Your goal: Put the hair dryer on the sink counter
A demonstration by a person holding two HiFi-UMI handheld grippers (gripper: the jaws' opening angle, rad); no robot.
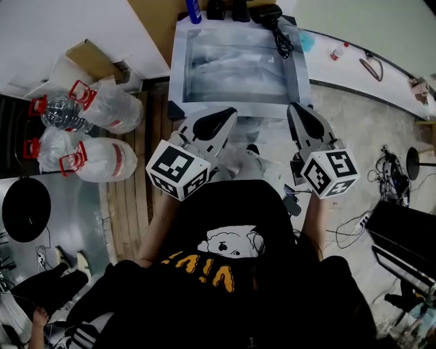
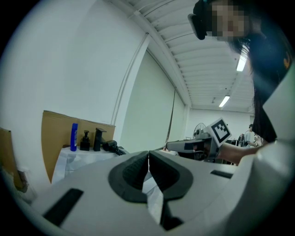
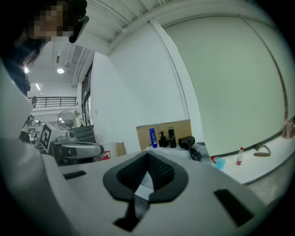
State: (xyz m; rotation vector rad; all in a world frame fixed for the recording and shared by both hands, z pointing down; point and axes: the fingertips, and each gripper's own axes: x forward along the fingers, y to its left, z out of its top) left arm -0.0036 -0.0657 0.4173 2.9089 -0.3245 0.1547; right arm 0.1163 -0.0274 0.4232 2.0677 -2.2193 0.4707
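The black hair dryer (image 1: 268,12) lies at the back right corner of the sink counter (image 1: 178,68), its cord trailing toward the basin. It also shows far off in the left gripper view (image 2: 109,146) and the right gripper view (image 3: 186,141). My left gripper (image 1: 228,116) and right gripper (image 1: 298,109) hover side by side in front of the counter, close to the person's body. Both point toward the sink. In each gripper view the dark pads (image 2: 138,168) (image 3: 159,170) meet with nothing between them.
A blue bottle (image 1: 194,10), a black dispenser (image 1: 216,8) and a black faucet (image 1: 240,9) stand along the counter's back. Large water jugs (image 1: 102,102) sit on the floor at left. A white ledge (image 1: 354,75) with small items runs at right, and cables (image 1: 388,167) lie below it.
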